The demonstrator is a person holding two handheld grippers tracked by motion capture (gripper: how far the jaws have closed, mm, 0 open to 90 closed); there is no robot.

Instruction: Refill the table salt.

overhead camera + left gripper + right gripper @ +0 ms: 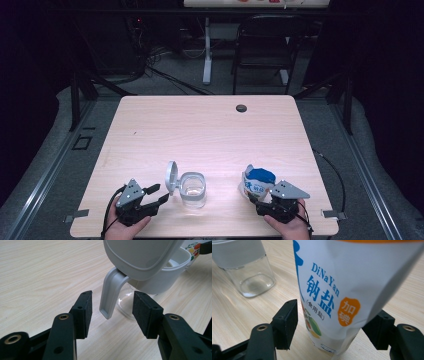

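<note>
Near the front edge of the wooden table (150, 130) stands a clear glass jar (193, 190) with its grey lid (171, 176) flipped up on the left side. At its left the left gripper (159, 193) points at it, jaws spread — in the left gripper view the jar's grey handle tab (110, 296) hangs between the two black pads (83, 312) without touching either. To the right, well apart from the jar, a white and blue salt bag (257, 182) stands upright, top open. The right gripper (260, 197) sits just behind it — its jaws stand wide on either side of the bag's lower part, the left pad clear of it; whether the right pad touches I cannot tell.
</note>
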